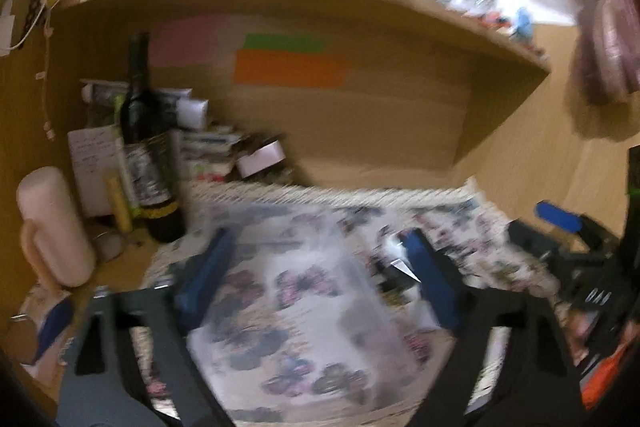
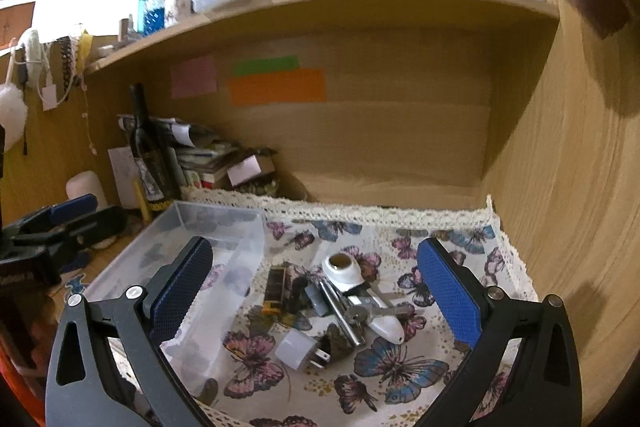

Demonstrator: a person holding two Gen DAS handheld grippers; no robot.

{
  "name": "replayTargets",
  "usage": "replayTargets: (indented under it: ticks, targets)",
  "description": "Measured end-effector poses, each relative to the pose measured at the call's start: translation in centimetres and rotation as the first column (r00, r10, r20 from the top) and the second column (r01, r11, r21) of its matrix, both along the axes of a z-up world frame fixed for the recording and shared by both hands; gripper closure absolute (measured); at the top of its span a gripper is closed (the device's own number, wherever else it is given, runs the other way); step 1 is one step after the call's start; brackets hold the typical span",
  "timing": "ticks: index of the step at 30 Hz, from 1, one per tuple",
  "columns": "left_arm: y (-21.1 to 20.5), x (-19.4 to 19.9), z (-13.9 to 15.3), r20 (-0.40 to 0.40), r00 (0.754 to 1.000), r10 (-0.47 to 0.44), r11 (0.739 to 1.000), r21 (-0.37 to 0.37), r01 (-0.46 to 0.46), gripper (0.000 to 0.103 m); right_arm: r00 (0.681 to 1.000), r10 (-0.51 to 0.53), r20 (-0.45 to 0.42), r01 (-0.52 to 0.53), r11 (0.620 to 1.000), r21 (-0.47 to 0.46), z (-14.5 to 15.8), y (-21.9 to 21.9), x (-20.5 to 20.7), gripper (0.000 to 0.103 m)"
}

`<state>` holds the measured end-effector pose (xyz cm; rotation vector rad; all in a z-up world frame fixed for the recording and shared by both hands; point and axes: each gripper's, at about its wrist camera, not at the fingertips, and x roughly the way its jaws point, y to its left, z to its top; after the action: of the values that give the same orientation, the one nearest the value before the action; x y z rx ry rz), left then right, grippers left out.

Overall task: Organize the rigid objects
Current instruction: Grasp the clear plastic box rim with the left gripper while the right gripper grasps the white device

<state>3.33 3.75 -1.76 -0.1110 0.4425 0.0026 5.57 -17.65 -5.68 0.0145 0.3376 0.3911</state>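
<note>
The clear plastic bin stands on the butterfly cloth that covers the bench, and in the right wrist view nothing lies in it. The rigid objects are all outside it, piled just beside its right wall: a white bulb-like piece, a metal rod, a bunch of keys, a white plug adapter and a small dark and yellow item. Judgement: sorting has not begun; every piece is left to move.

The right tongs stand wide apart and empty, framing the pile from above without touching it. The left tongs are also parted and bear on nothing; the bin appears to lie between the pads, though blur makes the clearance uncertain.

The right wrist view shows the pile sharply and the left tongs off to the side near a dark bottle. The left wrist view is smeared; it adds a pale tumbler beside the bottle and the right tongs at its edge, but barely resolves the pile.
</note>
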Motion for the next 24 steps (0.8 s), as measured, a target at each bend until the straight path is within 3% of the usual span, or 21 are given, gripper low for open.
replayTargets:
  ticks: [5,7,10,16,24]
  targets:
    - [3.3,1.2,-1.3,-0.106,0.991,0.083,0.996,0.050,-0.078,0.031,0.996,0.013,-0.092,-0.014,1.000,-0.015,-0.9,-1.1,2.3,0.024]
    - [4.6,1.9,-2.1,-0.167,0.982,0.088,0.996,0.049,-0.081,0.042,0.992,0.013,-0.128,-0.016,1.000,-0.022,-1.3,-1.5,3.2,0.030]
    - [6.3,2.9,-3.4,-0.254,0.962,0.105,0.994,0.044,-0.096,0.058,0.985,0.007,-0.174,-0.012,1.000,-0.028,-1.9,-2.0,4.7,0.036]
    - [8.5,4.6,-5.8,-0.412,0.906,0.093,0.996,0.025,-0.091,0.075,0.965,-0.008,-0.263,-0.004,0.999,-0.044,-3.0,-2.2,7.6,0.050]
    - [8.3,5.9,-6.8,-0.482,0.876,0.003,1.000,-0.010,-0.009,0.090,0.920,-0.001,-0.392,-0.041,0.994,-0.099,-5.5,-1.0,11.8,0.067]
